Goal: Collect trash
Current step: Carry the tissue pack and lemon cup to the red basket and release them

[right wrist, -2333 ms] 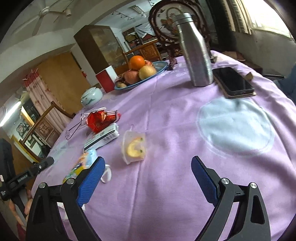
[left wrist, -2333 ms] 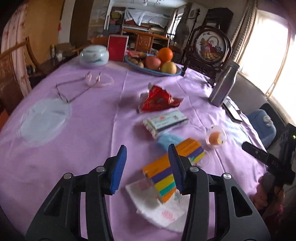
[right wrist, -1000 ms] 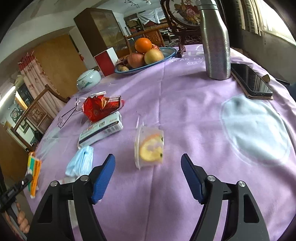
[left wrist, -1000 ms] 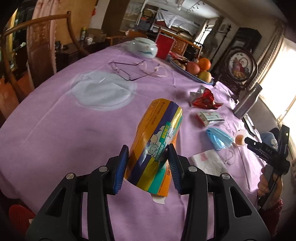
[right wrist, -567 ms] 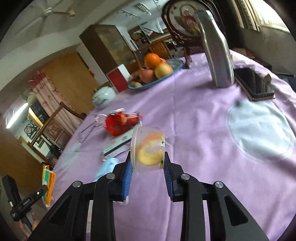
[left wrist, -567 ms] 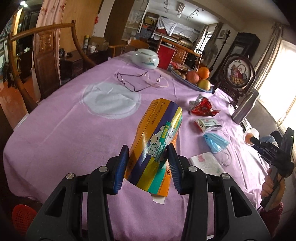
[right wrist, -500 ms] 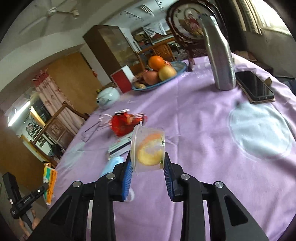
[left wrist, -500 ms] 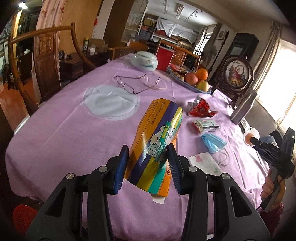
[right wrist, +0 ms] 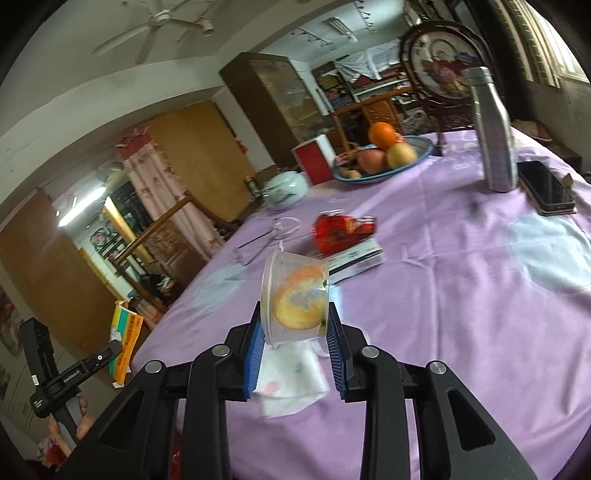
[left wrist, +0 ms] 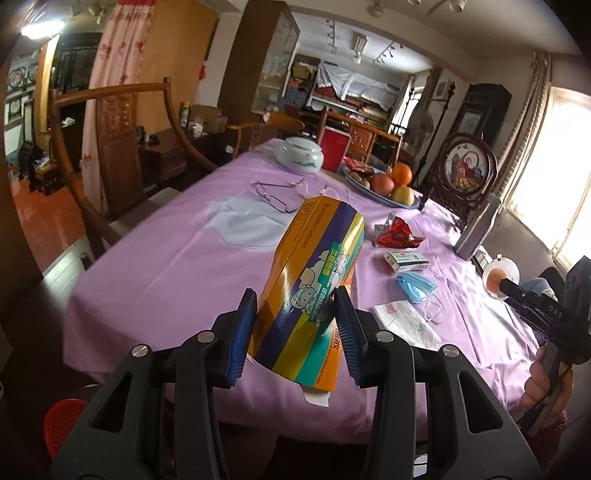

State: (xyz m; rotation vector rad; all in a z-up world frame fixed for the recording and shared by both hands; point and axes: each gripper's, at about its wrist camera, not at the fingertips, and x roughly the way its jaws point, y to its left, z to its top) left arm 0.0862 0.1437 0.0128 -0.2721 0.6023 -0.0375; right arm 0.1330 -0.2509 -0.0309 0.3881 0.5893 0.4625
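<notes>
A cluttered dining room, lit from its window side

A table under a purple cloth fills the room's centre. Behind it stands a tall glass-fronted wooden cabinet, with track lights on the ceiling beyond and shelves draped in white sheets against the far wall. Left of the table, a carved wooden armchair stands before a pink floral curtain and an orange-brown wall; the floor there is reddish tile. Right of the table, bright daylight pours through a window beside a dark-framed round floral screen. A white ceiling fan hangs overhead.
</notes>
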